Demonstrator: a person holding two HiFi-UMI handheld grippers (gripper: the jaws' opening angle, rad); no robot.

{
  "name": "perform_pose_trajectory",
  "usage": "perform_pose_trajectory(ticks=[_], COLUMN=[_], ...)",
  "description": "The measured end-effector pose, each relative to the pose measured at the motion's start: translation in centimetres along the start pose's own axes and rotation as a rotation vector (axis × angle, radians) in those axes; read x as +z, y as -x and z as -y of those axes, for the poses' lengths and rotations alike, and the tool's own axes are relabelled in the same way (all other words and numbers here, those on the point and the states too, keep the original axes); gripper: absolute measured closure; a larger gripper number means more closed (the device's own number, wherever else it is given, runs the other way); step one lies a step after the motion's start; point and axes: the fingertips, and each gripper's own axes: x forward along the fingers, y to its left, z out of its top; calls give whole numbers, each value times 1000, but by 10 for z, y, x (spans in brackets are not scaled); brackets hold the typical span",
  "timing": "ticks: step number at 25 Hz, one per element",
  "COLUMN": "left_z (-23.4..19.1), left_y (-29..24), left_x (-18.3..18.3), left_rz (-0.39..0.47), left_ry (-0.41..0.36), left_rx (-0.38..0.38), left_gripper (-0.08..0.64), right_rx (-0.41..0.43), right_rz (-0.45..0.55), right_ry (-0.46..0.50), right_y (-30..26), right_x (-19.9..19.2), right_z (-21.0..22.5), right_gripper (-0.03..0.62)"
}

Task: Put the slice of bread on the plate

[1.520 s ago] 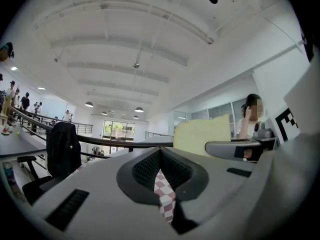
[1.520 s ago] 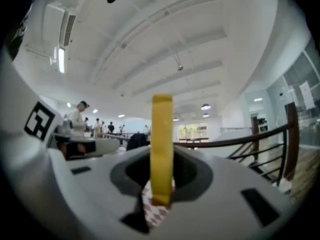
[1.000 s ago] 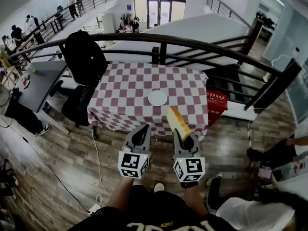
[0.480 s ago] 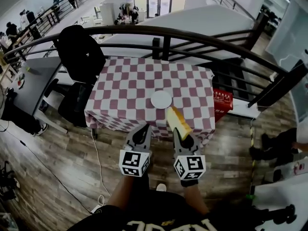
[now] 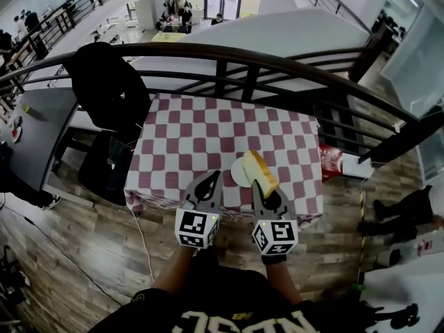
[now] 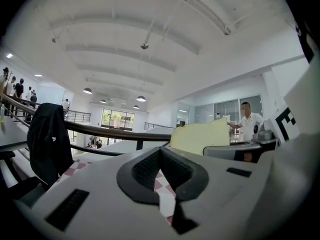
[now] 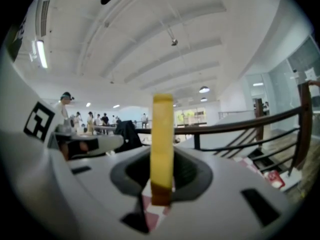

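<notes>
A curved dark railing [image 5: 229,54] is seen behind a table [image 5: 201,137] covered with a red-and-white checked cloth. A black jacket [image 5: 104,82] is draped over a chair at the table's left. The two grippers are held side by side at the table's near edge. The left gripper [image 5: 209,180] is closed to a point, with nothing caught between its jaws. The right gripper [image 5: 264,187] is narrowly parted and clamped on the slice of bread [image 5: 261,172], which is held upright on edge by its crust end. A white plate [image 5: 238,172] is set on the cloth near that edge; in the head view its right part is covered by the bread.
</notes>
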Motion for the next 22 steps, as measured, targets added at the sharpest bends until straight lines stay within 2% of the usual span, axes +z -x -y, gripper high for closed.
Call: perform_pose_trajectory(ticks=[8, 17, 22], left_z=[-45, -38, -26], left_y=[-38, -79, -94], left_x=[-12, -32, -57], left_rz=[-45, -89, -136], left_ry=[45, 68, 66], left_rx=[-42, -55, -71], left_gripper=[541, 541, 541], right_rx=[-17, -8, -57], right_rz=[-53, -106, -173], right_ry=[-41, -87, -147], right_y=[-55, -78, -80], right_x=[-10, -29, -62], right_z=[-6, 27, 57], right_gripper=[500, 499, 499])
